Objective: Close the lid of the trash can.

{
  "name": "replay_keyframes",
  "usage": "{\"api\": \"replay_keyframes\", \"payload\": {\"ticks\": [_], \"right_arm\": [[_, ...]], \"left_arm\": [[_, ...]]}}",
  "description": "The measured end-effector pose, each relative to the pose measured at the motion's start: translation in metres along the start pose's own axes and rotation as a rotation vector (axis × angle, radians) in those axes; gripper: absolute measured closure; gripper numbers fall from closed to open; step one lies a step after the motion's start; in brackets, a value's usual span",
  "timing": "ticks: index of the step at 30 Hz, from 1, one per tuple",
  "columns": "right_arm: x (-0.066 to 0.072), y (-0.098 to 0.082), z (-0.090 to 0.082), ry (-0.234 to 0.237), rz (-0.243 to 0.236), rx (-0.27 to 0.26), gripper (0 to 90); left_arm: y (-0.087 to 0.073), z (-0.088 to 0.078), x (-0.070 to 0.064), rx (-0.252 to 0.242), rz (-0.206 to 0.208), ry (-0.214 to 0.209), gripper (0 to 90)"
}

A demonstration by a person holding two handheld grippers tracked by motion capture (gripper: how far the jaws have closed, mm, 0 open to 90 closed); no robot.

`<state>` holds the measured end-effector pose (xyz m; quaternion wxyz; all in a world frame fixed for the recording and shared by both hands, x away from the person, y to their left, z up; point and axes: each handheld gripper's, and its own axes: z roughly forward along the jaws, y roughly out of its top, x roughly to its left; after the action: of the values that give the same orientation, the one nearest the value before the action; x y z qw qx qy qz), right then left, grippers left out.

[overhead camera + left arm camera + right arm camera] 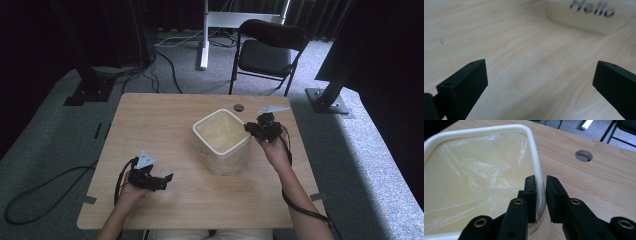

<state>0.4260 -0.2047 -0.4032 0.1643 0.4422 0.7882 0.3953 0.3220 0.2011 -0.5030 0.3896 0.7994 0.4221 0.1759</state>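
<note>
A cream plastic bin [222,150] lined with a clear plastic bag stands right of the table's middle. Its rim [534,150] runs between the jaws of my right gripper [540,179], one jaw inside the bin and one outside, pads against the rim at its near right corner. In the high view the right gripper [249,128] sits at the bin's right edge. My left gripper [166,180] hovers open over the front left of the table, nothing between its fingers. In the left gripper view the left gripper [540,85] looks across bare wood toward the bin's side [584,18], printed "Hello".
A round hole [238,107] lies in the wooden table [160,125] just behind the bin. A black folding chair [267,50] and a white stand stand beyond the far edge. Cables trail over the carpet at the left.
</note>
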Motion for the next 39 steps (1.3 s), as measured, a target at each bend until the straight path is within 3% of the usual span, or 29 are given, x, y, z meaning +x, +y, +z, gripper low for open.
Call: {"api": "replay_keyframes", "payload": {"ticks": [4,10,15,16,17,18,20,23,28,29,30,31,34,37,39], "right_arm": [[0.000,-0.003,0.000,0.005,0.004,0.005,67.8],[-0.005,-0.011,-0.006,0.023,0.040,-0.036,55.1],[-0.013,-0.012,-0.010,0.035,0.099,-0.071,41.2],[-0.013,-0.012,-0.010,0.035,0.099,-0.071,41.2],[-0.014,-0.013,-0.010,0.031,0.109,-0.077,38.1],[-0.015,-0.014,-0.010,0.047,0.113,-0.087,24.4],[-0.016,-0.013,-0.010,0.066,0.104,-0.095,20.4],[-0.017,-0.012,-0.008,0.068,0.107,-0.096,15.8],[-0.022,-0.020,0.001,0.048,0.122,-0.069,14.5],[-0.022,-0.020,0.001,0.048,0.122,-0.069,14.5],[-0.027,-0.025,0.003,0.084,0.150,-0.084,14.4],[-0.030,-0.031,0.008,0.047,0.151,-0.051,12.2],[-0.030,-0.038,0.010,0.050,0.157,-0.095,12.2],[-0.029,-0.038,0.010,0.042,0.149,-0.103,12.4],[-0.031,-0.041,0.010,0.070,0.172,-0.106,12.4]], "left_arm": [[0.026,0.003,-0.003,-0.014,0.020,-0.002,0.2],[0.073,-0.003,-0.005,-0.069,0.060,0.016,0.2],[0.115,-0.002,-0.002,-0.129,0.042,0.025,0.2],[0.115,-0.002,-0.002,-0.129,0.042,0.025,0.2],[0.130,0.003,-0.002,-0.142,0.035,0.021,0.2],[0.136,0.006,-0.002,-0.146,0.029,0.015,0.2],[0.145,0.015,-0.003,-0.141,0.013,0.013,0.2],[0.152,0.032,-0.005,-0.124,0.004,0.013,0.3],[0.147,0.057,-0.006,-0.085,-0.007,0.070,0.2],[0.147,0.057,-0.006,-0.085,-0.007,0.070,0.3],[0.143,0.060,-0.005,-0.100,-0.035,0.066,0.3],[0.142,0.061,-0.006,-0.112,-0.046,0.067,0.3],[0.142,0.062,-0.008,-0.118,-0.030,0.091,0.2],[0.143,0.062,-0.009,-0.107,-0.013,0.095,0.2],[0.145,0.061,-0.011,-0.099,0.002,0.101,0.2]]}}
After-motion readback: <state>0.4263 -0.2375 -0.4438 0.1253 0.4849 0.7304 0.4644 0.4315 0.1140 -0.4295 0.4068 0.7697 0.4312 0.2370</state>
